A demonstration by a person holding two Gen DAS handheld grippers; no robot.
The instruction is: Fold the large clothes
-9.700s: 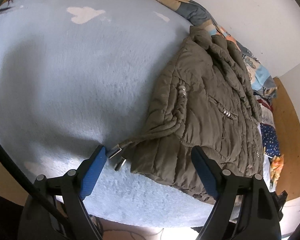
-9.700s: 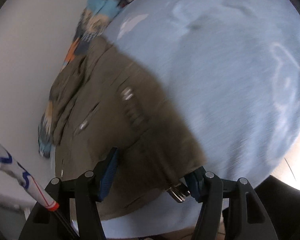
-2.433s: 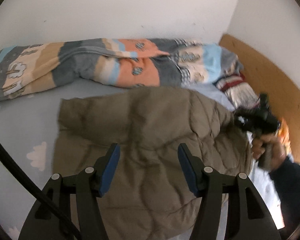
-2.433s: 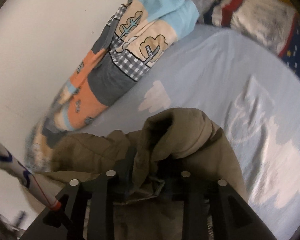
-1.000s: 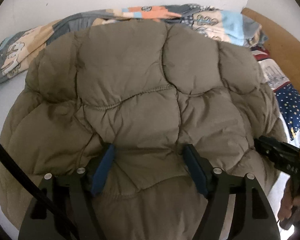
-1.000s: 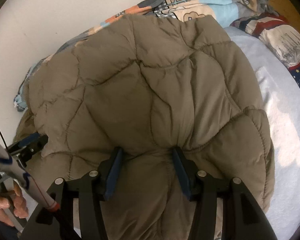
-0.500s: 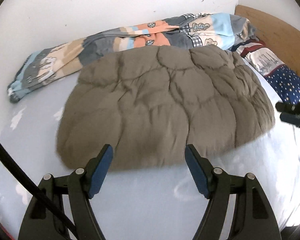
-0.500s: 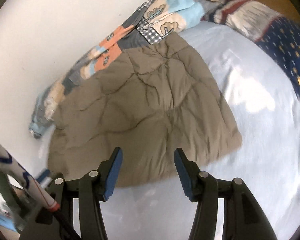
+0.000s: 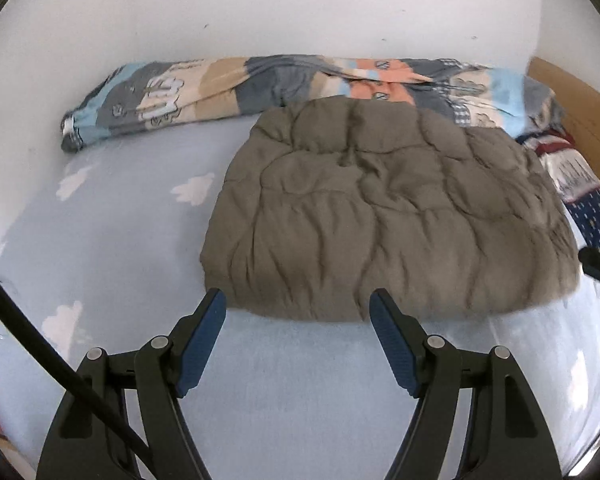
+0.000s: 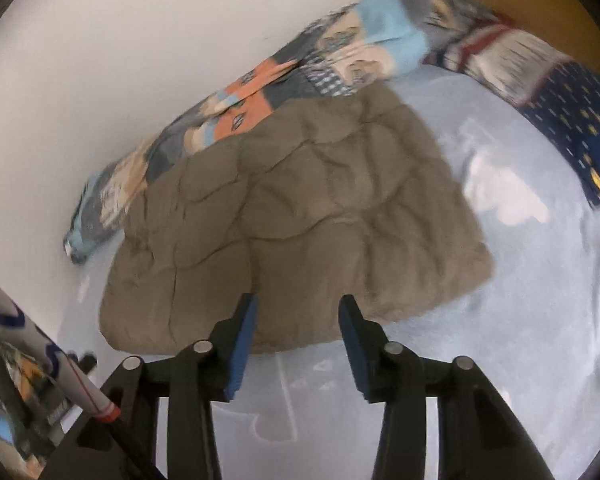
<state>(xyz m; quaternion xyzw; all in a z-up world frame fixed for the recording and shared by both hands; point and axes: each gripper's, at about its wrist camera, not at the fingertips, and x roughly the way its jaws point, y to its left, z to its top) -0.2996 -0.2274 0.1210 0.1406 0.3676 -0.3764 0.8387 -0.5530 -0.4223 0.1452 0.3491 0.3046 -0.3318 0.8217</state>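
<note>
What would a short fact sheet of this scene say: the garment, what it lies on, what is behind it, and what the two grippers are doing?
garment: olive quilted jacket, lying flat as a folded bundle
surface: light blue bedsheet with white clouds
behind it: patchwork blanket rolled along the wall
left gripper: open, empty, clear of the jacket
right gripper: open, empty, jaws just narrowed

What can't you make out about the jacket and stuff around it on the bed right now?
- Quilted olive jacket: its folded-under side, sleeves and zip are hidden by its own top layer in both views.
- Right gripper: only a dark tip shows at the left wrist view's right edge.
- Patterned blanket: print blurred in the right wrist view.
</note>
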